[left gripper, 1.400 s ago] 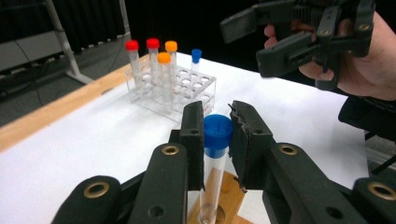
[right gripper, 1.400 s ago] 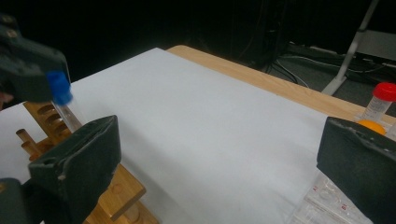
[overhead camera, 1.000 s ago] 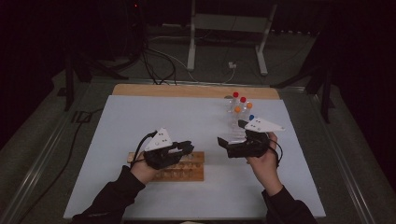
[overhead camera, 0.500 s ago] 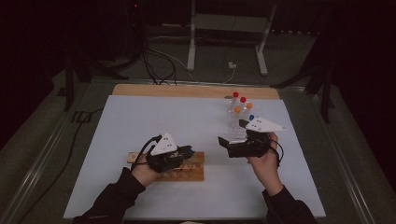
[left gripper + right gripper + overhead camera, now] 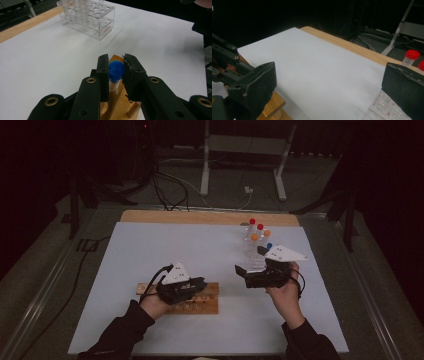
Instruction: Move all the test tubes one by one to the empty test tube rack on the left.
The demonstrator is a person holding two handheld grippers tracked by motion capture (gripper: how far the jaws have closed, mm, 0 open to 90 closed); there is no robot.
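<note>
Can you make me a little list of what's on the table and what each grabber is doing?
table: white sheet over a wooden top
wooden rack: near the person, under the left gripper
blue-capped tube: upright in the wooden rack
left gripper: jaws shut on the blue-capped tube
right gripper: jaws wide open, nothing between them
clear rack: farther back, holds tubes with red and orange caps

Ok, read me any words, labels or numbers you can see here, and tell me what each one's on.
Nothing can be read.
Clear plastic rack: small red print on its front wall, too blurred to read.
The rack's edge in the right gripper view: tiny red marks, too small to read.
</note>
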